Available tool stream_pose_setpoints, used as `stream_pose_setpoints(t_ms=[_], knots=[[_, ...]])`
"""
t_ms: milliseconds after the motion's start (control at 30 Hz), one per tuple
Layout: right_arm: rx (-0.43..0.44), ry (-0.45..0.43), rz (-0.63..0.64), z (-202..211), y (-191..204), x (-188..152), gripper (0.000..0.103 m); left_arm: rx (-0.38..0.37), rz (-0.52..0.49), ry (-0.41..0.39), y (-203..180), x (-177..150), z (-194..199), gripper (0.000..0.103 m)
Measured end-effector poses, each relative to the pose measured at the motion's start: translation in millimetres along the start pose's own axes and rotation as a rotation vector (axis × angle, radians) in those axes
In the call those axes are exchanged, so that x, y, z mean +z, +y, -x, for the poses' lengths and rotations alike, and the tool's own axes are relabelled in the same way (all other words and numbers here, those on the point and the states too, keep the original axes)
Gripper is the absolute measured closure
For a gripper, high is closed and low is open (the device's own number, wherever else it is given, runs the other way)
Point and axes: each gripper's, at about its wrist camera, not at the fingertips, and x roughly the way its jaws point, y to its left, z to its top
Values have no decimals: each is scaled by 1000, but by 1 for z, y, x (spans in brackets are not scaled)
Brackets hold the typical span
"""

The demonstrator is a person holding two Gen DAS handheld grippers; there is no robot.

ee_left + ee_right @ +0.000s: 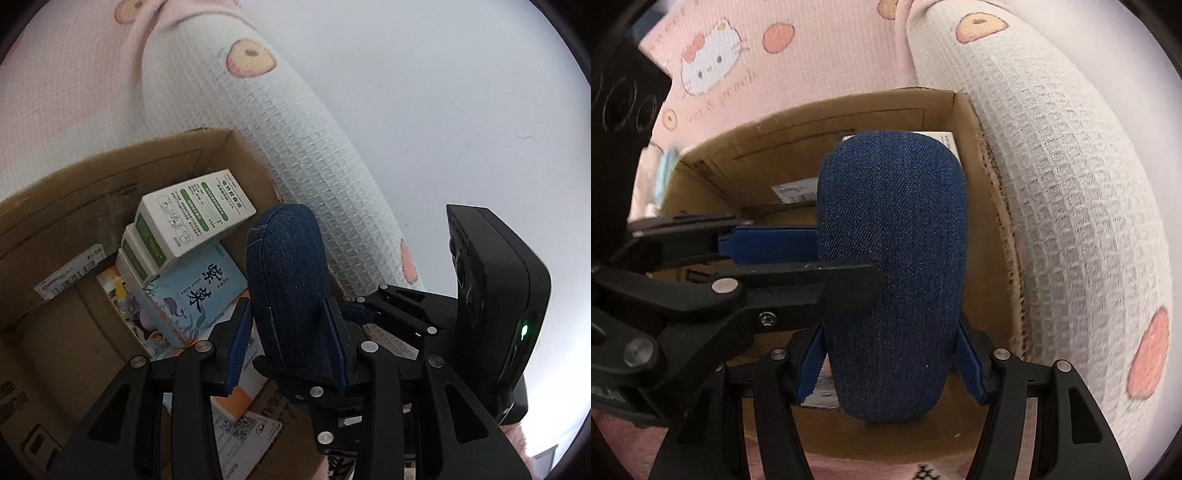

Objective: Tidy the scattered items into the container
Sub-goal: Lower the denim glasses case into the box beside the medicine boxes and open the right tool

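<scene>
Both tools grip one denim case [892, 273], hanging over the open cardboard box [55, 221]: the right tool [890, 369] pinches its wide sides at the lower centre of its frame, the left tool [288, 350] its narrow edges. Several cartons [192, 218] already lie inside, so tidying looks well along; the case is not yet in. It is dark blue, rounded and padded.

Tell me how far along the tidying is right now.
Already in the cardboard box: white-and-green cartons and a pale blue packet. In hand: a denim-covered case, gripped by both the left tool and the right tool above the open box, not yet released. What remains outside the box cannot be seen.
</scene>
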Motion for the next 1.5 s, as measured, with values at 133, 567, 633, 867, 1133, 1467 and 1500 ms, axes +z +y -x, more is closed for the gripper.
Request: stream_pose_setpoints(t_ms=[133, 567, 633, 867, 1133, 1467, 1500], knots=[[-3, 23, 7, -13, -7, 1, 43, 19, 4, 32, 8, 5, -15, 62], [-136, 52, 82, -25, 4, 5, 43, 146, -9, 41, 16, -3, -13, 55], [-156, 51, 111, -21, 8, 3, 43, 150, -15, 51, 15, -6, -17, 55], [-135, 47, 99, -12, 6, -1, 46, 135, -17, 49, 14, -13, -25, 64], [-95, 77, 84, -20, 4, -6, 69, 91, 65, 128, 31, -14, -47, 85], [-94, 87, 68, -27, -11, -6, 68, 159, 22, 106, 18, -20, -49, 85], [-103, 86, 72, -27, -10, -11, 68, 169, 17, 108, 17, -20, -49, 85]])
